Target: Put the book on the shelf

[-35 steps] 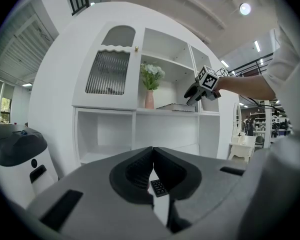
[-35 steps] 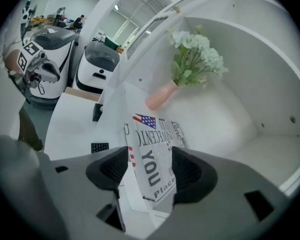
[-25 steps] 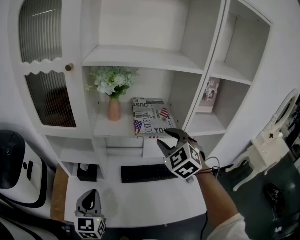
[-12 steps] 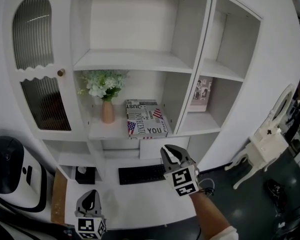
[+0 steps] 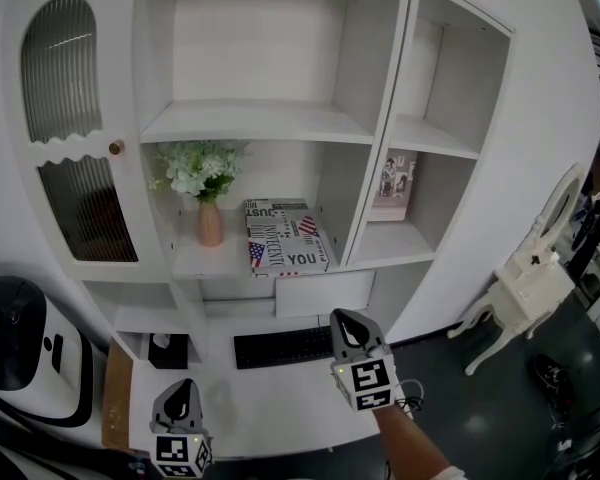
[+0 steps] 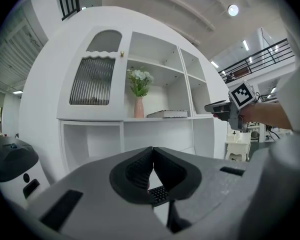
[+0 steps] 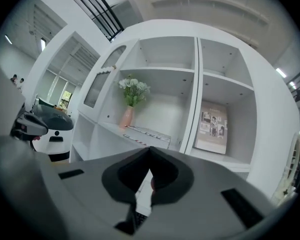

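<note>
The book (image 5: 285, 236) lies flat on the shelf (image 5: 195, 260) by the vase (image 5: 210, 224), so the job looks done; the right tongs (image 5: 346, 318) have just been closing and are together on nothing; the left tongs (image 5: 182, 388) are together too, empty, over the tabletop (image 5: 270, 403).

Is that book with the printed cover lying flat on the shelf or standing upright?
Lying flat: the book rests cover-up on the shelf, beside the pink vase.
</note>
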A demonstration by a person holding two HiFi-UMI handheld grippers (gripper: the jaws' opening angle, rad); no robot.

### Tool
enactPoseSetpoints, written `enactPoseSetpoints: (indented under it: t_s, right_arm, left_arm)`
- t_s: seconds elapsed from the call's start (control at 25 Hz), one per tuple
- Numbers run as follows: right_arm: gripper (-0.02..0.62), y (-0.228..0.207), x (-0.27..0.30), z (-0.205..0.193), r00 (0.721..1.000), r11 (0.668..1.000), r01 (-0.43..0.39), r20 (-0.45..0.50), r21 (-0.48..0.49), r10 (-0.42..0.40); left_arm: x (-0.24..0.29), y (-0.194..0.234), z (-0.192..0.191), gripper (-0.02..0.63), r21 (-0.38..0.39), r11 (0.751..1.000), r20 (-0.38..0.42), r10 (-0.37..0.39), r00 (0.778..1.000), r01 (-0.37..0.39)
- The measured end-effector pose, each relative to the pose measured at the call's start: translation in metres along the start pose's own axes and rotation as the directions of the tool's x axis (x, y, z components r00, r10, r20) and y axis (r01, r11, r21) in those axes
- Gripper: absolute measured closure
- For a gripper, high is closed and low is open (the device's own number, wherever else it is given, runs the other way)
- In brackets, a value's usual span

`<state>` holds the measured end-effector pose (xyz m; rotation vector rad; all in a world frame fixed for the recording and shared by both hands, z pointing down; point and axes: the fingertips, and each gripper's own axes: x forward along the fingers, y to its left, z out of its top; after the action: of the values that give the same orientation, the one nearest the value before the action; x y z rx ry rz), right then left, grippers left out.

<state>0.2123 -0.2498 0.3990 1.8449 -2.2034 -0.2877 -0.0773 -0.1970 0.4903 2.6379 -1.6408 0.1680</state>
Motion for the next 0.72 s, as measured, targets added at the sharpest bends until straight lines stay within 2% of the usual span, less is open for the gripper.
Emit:
enactPoseSetpoints:
  t_s: [0.4, 0.72]
  right_arm:
    - [0.594, 0.005, -0.022, -0.022, 1.000, 0.996, 0.018, -0.010, 0.083, -0.017]
    - [0.594, 0.005, -0.029, -0.026, 1.000, 0.995, 0.029, -0.011, 0.099, -0.028]
  left_arm:
    - [-0.001, -0.005, 0.001, 0.600, 0.007, 1.000, 0.002, -0.008, 1.000, 0.008]
    - [-0.002, -0.008, -0.001, 0.600, 0.009, 1.000, 0.002, -0.012, 1.000, 0.012]
